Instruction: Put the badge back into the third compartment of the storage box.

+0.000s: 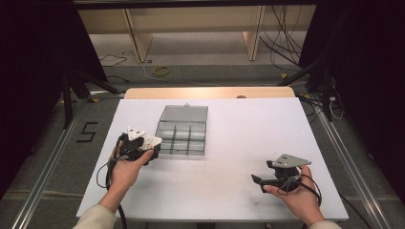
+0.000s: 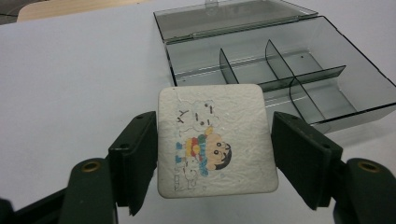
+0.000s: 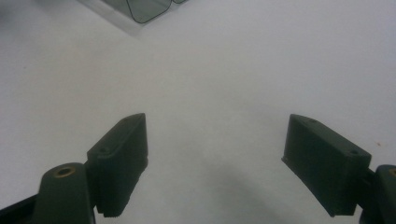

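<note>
We are pinching a white cartoon tile [image 2: 217, 140] in our left claw [image 2: 214, 154], the clear divided box [image 2: 280, 70] lying open just ahead; our right claw [image 3: 215, 163] is hanging spread over the white table [image 3: 224, 70].

From my remote seat, the white table [image 1: 229, 191] lay under and beyond the jaws, with a pale wooden strip [image 1: 210, 92] along its far edge. Past that I saw grey floor [image 1: 200, 74], loose cables [image 1: 282, 43] and a yellow loop [image 1: 161, 71] on it. Light wooden furniture legs [image 1: 138, 38] stood farther off. Black curtains [image 1: 33, 71] flanked both sides, metal rails [image 1: 43, 167] ran alongside, and a "5" mark [image 1: 87, 131] sat on the floor.
</note>
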Motion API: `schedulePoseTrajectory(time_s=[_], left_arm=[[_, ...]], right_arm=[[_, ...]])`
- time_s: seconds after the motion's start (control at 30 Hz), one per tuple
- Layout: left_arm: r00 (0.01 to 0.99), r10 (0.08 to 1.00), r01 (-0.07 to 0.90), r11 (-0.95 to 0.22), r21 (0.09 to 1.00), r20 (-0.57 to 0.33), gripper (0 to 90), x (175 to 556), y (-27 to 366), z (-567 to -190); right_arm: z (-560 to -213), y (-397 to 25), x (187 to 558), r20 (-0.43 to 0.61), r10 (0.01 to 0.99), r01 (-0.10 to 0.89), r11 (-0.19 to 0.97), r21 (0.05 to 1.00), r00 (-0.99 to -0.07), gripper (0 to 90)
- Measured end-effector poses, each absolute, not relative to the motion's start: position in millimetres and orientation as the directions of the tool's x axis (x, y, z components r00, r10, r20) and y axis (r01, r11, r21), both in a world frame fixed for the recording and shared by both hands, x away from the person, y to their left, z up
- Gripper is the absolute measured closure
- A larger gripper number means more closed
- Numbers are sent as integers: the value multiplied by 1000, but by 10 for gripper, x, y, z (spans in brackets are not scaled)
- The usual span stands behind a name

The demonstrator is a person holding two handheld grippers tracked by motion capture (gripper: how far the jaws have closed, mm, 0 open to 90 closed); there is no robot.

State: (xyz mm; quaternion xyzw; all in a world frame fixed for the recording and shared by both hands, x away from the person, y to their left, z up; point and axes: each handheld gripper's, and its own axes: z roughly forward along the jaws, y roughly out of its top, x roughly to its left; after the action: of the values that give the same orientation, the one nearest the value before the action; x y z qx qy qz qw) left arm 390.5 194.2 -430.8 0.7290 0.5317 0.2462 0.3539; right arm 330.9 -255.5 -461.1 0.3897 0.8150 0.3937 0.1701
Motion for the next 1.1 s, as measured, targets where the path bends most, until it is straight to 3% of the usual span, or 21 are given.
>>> schedulePoseTrajectory(time_s=[1.1], left_arm=[[356, 934, 592, -212, 777, -17, 327, 4023, 1652, -4293]], right_arm=[[-4611, -2548, 3310, 32, 768, 501, 385, 775, -639, 226]])
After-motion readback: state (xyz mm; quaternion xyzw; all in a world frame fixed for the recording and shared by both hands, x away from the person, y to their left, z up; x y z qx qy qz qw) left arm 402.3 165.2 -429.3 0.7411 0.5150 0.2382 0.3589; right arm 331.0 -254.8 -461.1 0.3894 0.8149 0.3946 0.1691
